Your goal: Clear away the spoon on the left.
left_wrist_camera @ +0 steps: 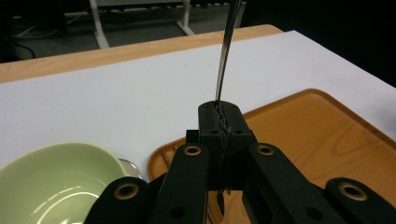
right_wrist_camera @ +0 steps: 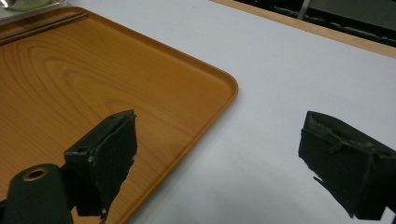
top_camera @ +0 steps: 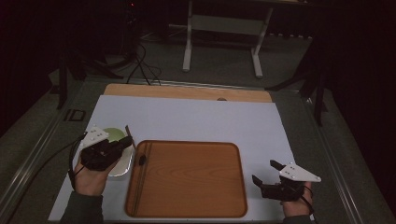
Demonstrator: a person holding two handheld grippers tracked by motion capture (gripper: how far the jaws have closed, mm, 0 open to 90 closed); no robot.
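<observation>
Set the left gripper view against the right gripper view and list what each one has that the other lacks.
Left gripper view alone: the left gripper, shut on a thin metal utensil handle that rises upright from its jaws, and the inside of a pale green ceramic bowl. Right gripper view alone: the right gripper, jaws wide apart with nothing between. Both: the orange wooden tray and the white table sheet.

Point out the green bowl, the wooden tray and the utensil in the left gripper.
green bowl (left_wrist_camera: 56,177), left gripper view, inner wall.
wooden tray (top_camera: 187,177), high view, bare floor.
utensil (left_wrist_camera: 225,60), left gripper view, thin metal handle.
</observation>
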